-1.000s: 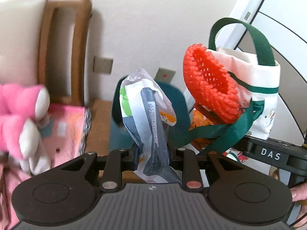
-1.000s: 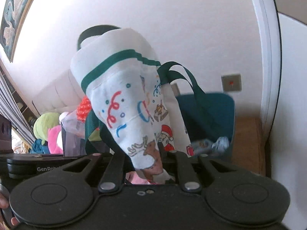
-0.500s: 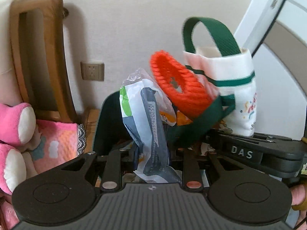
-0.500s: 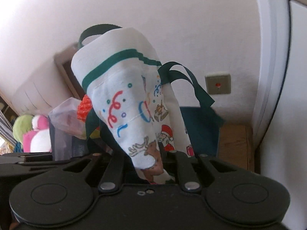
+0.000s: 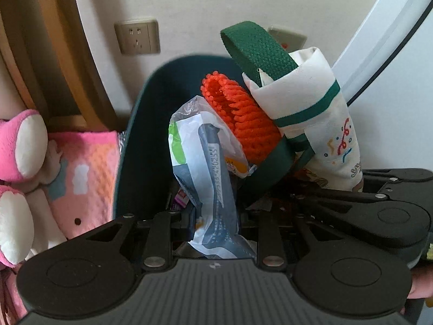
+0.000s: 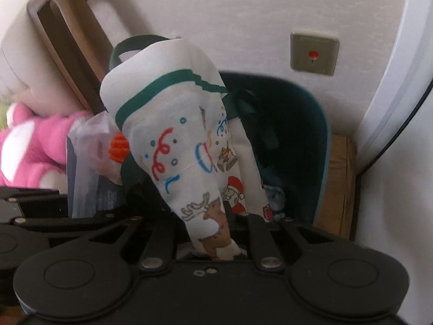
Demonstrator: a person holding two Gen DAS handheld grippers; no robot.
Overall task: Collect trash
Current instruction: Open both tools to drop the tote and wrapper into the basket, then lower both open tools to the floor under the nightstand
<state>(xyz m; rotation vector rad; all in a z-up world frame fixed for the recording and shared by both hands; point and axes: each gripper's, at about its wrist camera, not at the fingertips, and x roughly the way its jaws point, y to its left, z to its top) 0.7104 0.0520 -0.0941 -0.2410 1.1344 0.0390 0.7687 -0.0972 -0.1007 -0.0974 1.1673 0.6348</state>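
Observation:
My left gripper (image 5: 215,223) is shut on a crumpled white and dark-blue plastic wrapper (image 5: 205,178) and holds it over the open dark-teal trash bin (image 5: 151,108). My right gripper (image 6: 213,224) is shut on a white cloth tote bag with green straps and Christmas prints (image 6: 184,140). The tote (image 5: 311,113) also shows in the left wrist view, with an orange knitted piece (image 5: 240,119) sticking out of it. The bin (image 6: 303,124) stands just behind the tote, with some trash (image 6: 273,197) in its bottom. The wrapper (image 6: 89,157) shows to the left of the tote.
A pink plush toy (image 5: 19,168) and a pink patterned cushion (image 5: 84,173) lie left of the bin. A wooden frame (image 5: 54,43) leans on the wall. A wall socket (image 5: 136,36) and a switch plate (image 6: 314,52) sit above. A white door frame (image 5: 379,35) is at the right.
Both grippers have come closer to the bin and tilted down over it. The bin now fills the middle of both views. The wrapper and the tote stay gripped.

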